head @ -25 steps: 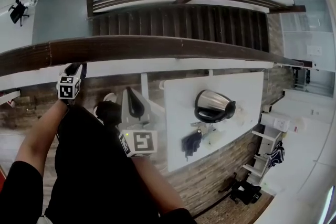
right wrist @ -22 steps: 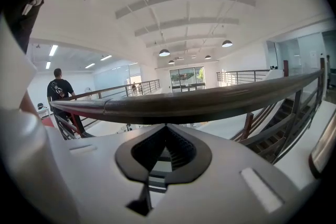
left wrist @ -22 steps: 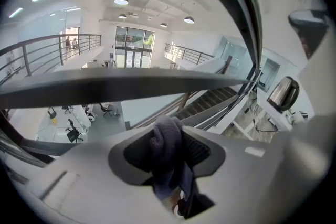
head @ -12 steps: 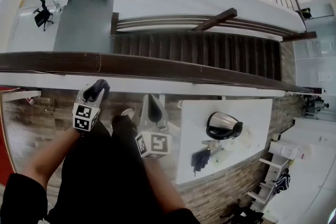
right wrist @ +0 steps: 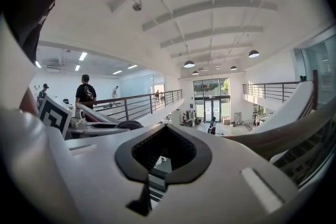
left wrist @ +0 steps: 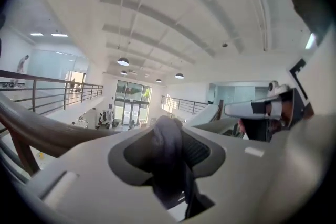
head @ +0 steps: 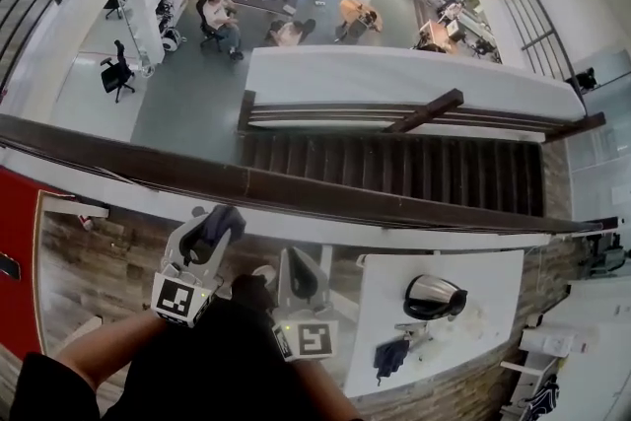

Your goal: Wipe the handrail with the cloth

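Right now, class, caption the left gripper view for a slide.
Left gripper shut on a grey cloth, handrail at left.

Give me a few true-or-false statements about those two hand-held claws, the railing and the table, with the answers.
1. The left gripper is clamped on a dark cloth. True.
2. The right gripper also holds a cloth. False: its jaws are together with nothing between them.
3. A kettle stands on the white table. True.
4. The handrail is white. False: it is dark brown.
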